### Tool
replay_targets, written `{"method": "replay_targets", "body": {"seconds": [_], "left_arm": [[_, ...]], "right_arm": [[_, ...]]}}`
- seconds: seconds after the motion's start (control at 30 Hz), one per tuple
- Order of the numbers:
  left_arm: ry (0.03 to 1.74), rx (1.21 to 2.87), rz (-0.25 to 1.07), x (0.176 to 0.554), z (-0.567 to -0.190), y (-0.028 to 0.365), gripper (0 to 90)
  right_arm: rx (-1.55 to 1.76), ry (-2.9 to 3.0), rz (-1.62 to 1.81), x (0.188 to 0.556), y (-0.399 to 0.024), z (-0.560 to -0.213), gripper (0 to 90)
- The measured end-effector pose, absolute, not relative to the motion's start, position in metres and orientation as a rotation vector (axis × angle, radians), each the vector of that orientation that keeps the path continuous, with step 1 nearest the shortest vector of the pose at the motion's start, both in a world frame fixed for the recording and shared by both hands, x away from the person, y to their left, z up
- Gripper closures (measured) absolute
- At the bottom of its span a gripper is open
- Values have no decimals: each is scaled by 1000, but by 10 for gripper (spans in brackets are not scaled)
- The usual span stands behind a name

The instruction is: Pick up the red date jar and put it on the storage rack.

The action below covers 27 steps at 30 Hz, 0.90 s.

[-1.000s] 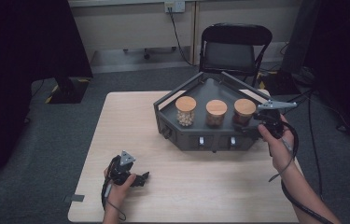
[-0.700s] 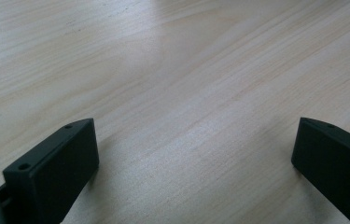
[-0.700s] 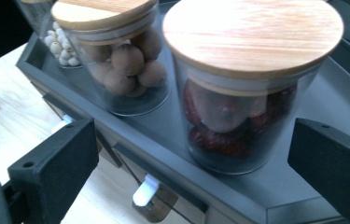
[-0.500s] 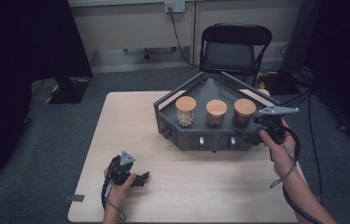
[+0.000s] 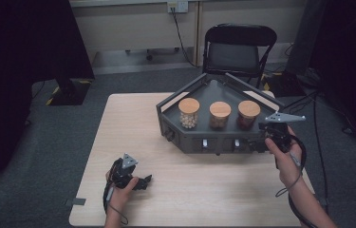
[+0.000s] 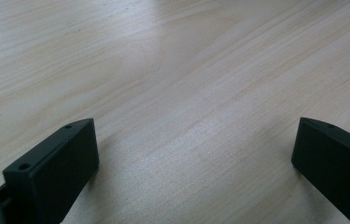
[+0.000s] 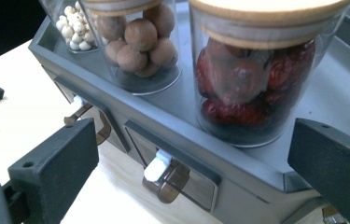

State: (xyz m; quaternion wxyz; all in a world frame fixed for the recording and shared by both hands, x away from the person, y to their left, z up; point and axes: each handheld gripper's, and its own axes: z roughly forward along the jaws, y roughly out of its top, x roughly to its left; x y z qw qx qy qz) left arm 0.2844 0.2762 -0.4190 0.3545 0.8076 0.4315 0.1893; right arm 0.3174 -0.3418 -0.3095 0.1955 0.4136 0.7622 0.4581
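Jars stand in a row on top of a grey rack (image 5: pixel 223 140), and I bring my right hand-held gripper (image 7: pixel 196 186) close to the one at the right end, the jar of red fruit (image 7: pixel 256 70). Its jaws are spread wide, with nothing between them yet. That jar sits near the rack's right corner, just beside the jar of brown balls (image 7: pixel 140 42); the jar of white beads (image 5: pixel 189 112) is at the far end. To do this well, I think I should lift the jaws up to the glass, put one on each side, and close slowly so the jar does not tip or bump the one beside it. I should stay clear of the small drawer handle (image 7: pixel 165 175) below. My left hand-held gripper (image 6: pixel 193 172) rests low over the bare wooden surface (image 5: pixel 128 128), jaws spread and holding nothing. Some things are hard to see. The red jar's lid is cut off at the top of the right gripper view, so I cannot tell how tight it sits. The rack's back side is hidden behind the jars there. From high up, the right jaws are too small to make out.
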Motion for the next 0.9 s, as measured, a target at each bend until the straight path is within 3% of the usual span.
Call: {"method": "replay_targets", "body": {"seconds": [0.9], "left_arm": [[1115,2088,489,284,-419,276,1]], "right_arm": [[1108,2155,1298,298,-343,-324,9]]}}
